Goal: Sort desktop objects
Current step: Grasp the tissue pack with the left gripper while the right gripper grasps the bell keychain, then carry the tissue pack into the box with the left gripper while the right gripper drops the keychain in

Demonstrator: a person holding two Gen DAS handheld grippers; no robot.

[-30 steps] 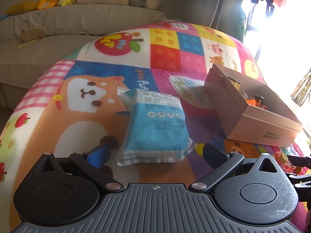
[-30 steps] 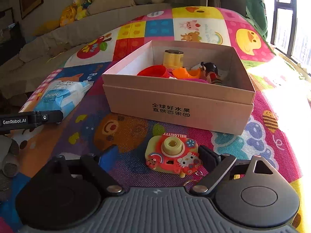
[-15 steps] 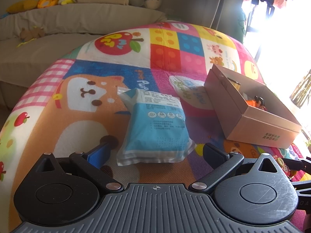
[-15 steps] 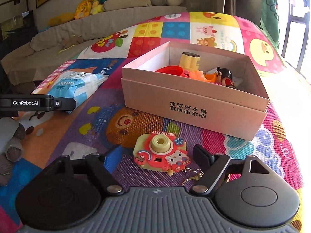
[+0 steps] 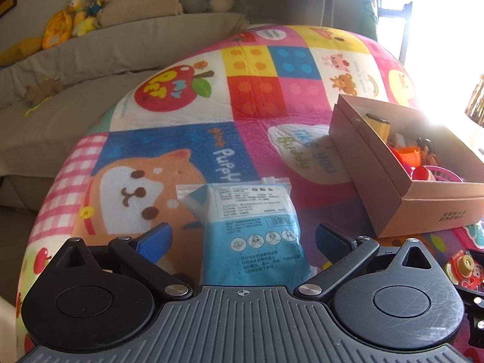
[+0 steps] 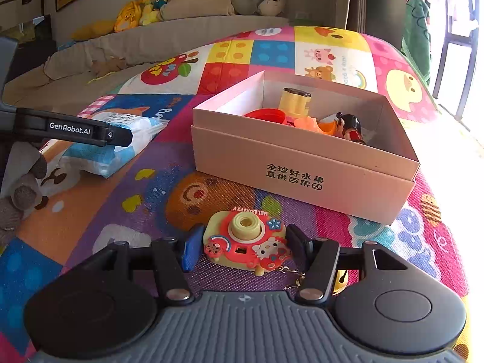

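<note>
A blue and white wipes packet (image 5: 252,227) lies on the colourful play mat (image 5: 181,106). My left gripper (image 5: 242,239) is open with its fingers on either side of the packet's near end. A red and yellow toy camera (image 6: 245,242) lies on the mat in the right wrist view. My right gripper (image 6: 243,245) has closed onto both sides of the camera. The camera also shows in the left wrist view (image 5: 464,267). The packet also shows in the right wrist view (image 6: 115,142). A cardboard box (image 6: 302,175) holds several small toys.
The box (image 5: 393,181) stands right of the packet and just beyond the camera. A sofa with plush toys (image 6: 145,6) runs along the back. The left gripper's finger (image 6: 75,130) reaches in from the left of the right wrist view. A bright window is on the right.
My left gripper has moved forward so its fingers now flank the packet. My right gripper has moved forward and closed from wide open onto the toy camera.
</note>
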